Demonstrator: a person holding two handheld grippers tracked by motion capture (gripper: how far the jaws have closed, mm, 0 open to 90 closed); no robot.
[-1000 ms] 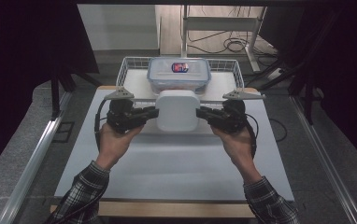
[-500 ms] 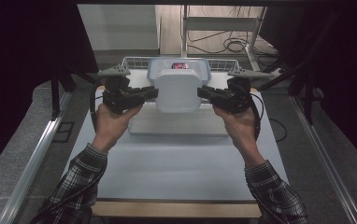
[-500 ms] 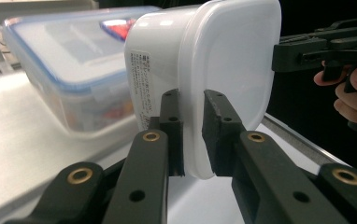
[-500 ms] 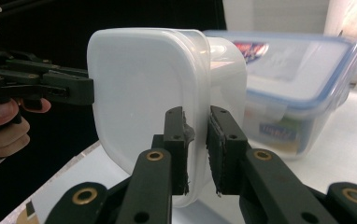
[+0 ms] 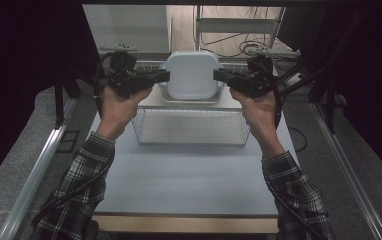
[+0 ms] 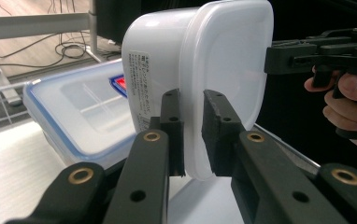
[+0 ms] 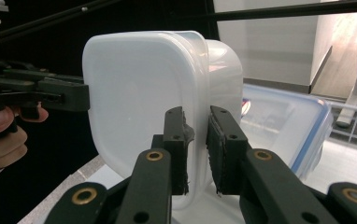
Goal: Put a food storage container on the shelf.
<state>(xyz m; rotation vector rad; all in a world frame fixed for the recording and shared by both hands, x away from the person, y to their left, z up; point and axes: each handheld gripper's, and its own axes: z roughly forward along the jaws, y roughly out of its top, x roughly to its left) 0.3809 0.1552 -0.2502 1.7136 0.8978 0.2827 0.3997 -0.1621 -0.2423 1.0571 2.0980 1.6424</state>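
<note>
A: High view first, from the near edge outward. What's closest?

B: Two plaid sleeves come in over the bare front of the desk (image 5: 189, 180). Past them sits a wire basket (image 5: 191, 127), and above its far side both hands hold a white lidded tub (image 5: 192, 75) up off the desk.

A: How are the tongs set?

B: The left tongs (image 5: 163, 76) pinch the tub's left edge and the right tongs (image 5: 220, 75) pinch its right edge, so the tub hangs between them with its lid facing the camera.

A: Do the gripper views bear that out?

B: Yes. In the left gripper view the left tongs (image 6: 193, 133) are nearly closed, their pads clamped on either side of the lid rim of the tub (image 6: 204, 70). A printed label shows on the tub's side wall. Farther off, the right tongs touch the opposite edge, with fingers (image 6: 349, 100) behind them.

A: And the other view?

B: The right tongs (image 7: 196, 149) are likewise narrow and clamped on the tub's (image 7: 144, 93) rim. Behind the tub lies a clear box with a blue-edged lid (image 7: 284, 121), and farther off stands a pale wall.
</note>
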